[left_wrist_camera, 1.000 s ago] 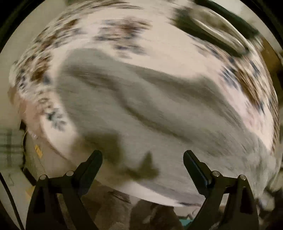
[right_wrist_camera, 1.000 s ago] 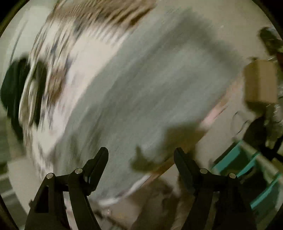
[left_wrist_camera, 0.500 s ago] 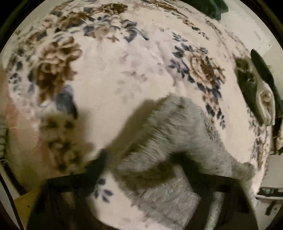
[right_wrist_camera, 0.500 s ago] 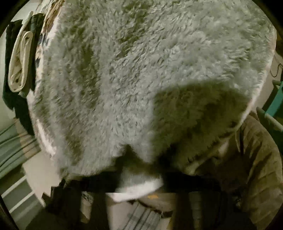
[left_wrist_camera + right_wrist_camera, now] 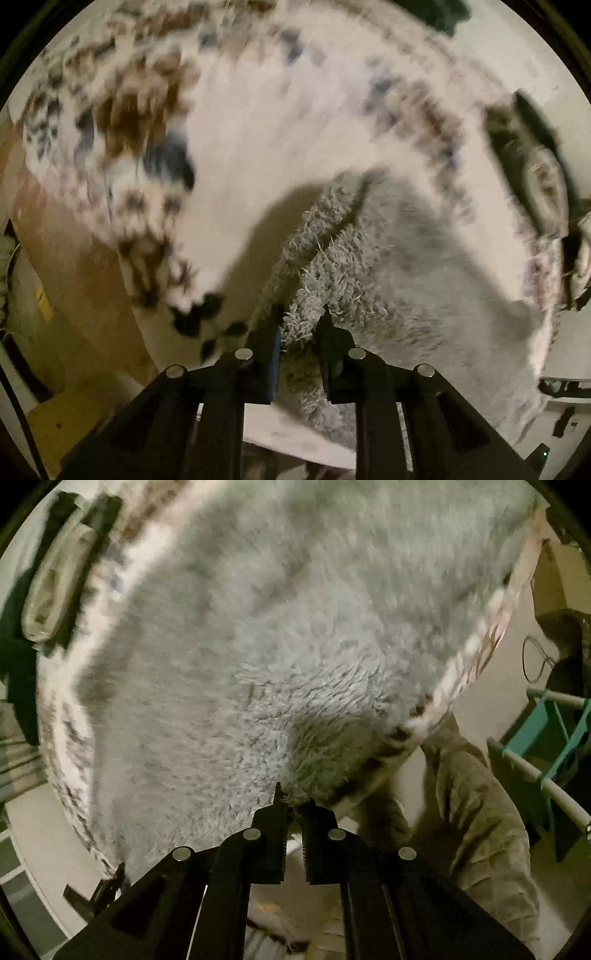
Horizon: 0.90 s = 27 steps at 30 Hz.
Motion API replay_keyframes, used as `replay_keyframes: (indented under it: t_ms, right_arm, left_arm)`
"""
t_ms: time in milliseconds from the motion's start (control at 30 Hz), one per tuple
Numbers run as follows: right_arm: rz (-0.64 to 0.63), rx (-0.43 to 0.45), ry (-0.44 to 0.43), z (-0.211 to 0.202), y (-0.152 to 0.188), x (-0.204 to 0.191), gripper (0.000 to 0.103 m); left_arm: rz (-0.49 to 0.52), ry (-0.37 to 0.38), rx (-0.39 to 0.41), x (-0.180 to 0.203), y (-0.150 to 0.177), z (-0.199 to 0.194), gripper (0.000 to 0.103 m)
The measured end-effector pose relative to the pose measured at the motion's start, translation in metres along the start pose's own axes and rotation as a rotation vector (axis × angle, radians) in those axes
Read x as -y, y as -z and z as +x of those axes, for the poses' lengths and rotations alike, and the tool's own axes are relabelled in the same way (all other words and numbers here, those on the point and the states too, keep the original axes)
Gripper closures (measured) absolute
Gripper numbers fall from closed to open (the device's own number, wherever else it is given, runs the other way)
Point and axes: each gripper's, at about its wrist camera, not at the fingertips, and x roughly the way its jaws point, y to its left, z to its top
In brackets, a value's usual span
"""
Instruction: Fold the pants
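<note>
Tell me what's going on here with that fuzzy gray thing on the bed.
A person is folding fluffy gray pants spread on a floral bedspread, using a handheld gripper in each hand. The left gripper is shut on a bunched edge of the fabric, and the right gripper is pinching the edge nearest it. Both views are motion-blurred. A dark folded garment lies farther off on the bed.

Shaggy grey fleece pants [image 5: 388, 266] on smooth floral cloth [image 5: 258, 122].
</note>
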Motion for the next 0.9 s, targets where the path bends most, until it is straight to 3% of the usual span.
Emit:
replay_keyframes:
  t_ms: [33, 100, 133, 167, 200, 233, 300, 467, 600, 633, 667, 700, 767, 900]
  right_arm:
    - [0.008, -0.035, 0.007, 0.01, -0.001, 0.005, 0.095]
    - [-0.006, -0.129, 0.062, 0.028, -0.007, 0.003, 0.082]
    - [-0.017, -0.143, 0.075, 0.029, -0.008, -0.002, 0.068]
    - [-0.047, -0.135, 0.078, 0.022, -0.007, -0.009, 0.046]
    - [-0.106, -0.114, 0.106, 0.011, -0.004, -0.024, 0.037]
    - [-0.151, -0.095, 0.128, -0.001, -0.002, -0.03, 0.031]
    - [-0.302, -0.041, 0.132, -0.031, -0.003, -0.064, 0.031]
    - [-0.65, 0.011, 0.085, -0.036, -0.027, -0.195, 0.031]
    - [-0.908, 0.008, 0.199, 0.006, -0.06, -0.286, 0.031]
    - [-0.968, -0.018, 0.233, 0.017, -0.063, -0.3, 0.035]
    - [-1.046, -0.059, 0.289, 0.032, -0.062, -0.313, 0.075]
    - [-1.072, -0.076, 0.319, 0.036, -0.069, -0.316, 0.099]
    - [-1.073, -0.042, 0.325, 0.034, -0.078, -0.328, 0.096]
    - [-0.916, 0.056, 0.239, 0.008, -0.113, -0.34, 0.1]
  left_arm:
    - [-0.015, -0.001, -0.04, -0.004, -0.001, 0.01, 0.08]
    - [-0.057, 0.008, -0.088, -0.01, -0.003, 0.013, 0.073]
    - [-0.07, 0.022, -0.085, -0.011, -0.003, 0.008, 0.072]
    - [-0.069, 0.033, -0.068, -0.01, -0.003, -0.002, 0.07]
    - [-0.05, 0.01, -0.048, -0.007, -0.003, -0.012, 0.056]
    - [-0.029, -0.009, -0.027, -0.004, -0.003, -0.021, 0.032]
    - [0.004, -0.04, 0.02, 0.003, -0.004, -0.036, 0.015]
    - [0.126, -0.119, 0.104, 0.035, -0.022, -0.041, 0.014]
    - [0.173, -0.119, 0.103, 0.06, -0.041, -0.026, 0.014]
    - [0.189, -0.117, 0.109, 0.067, -0.044, -0.024, 0.014]
    - [0.213, -0.127, 0.114, 0.073, -0.046, -0.021, 0.014]
    - [0.24, -0.13, 0.109, 0.079, -0.047, -0.016, 0.014]
    - [0.268, -0.137, 0.078, 0.085, -0.045, -0.006, 0.014]
    - [0.219, -0.149, -0.063, 0.069, -0.045, 0.035, 0.014]
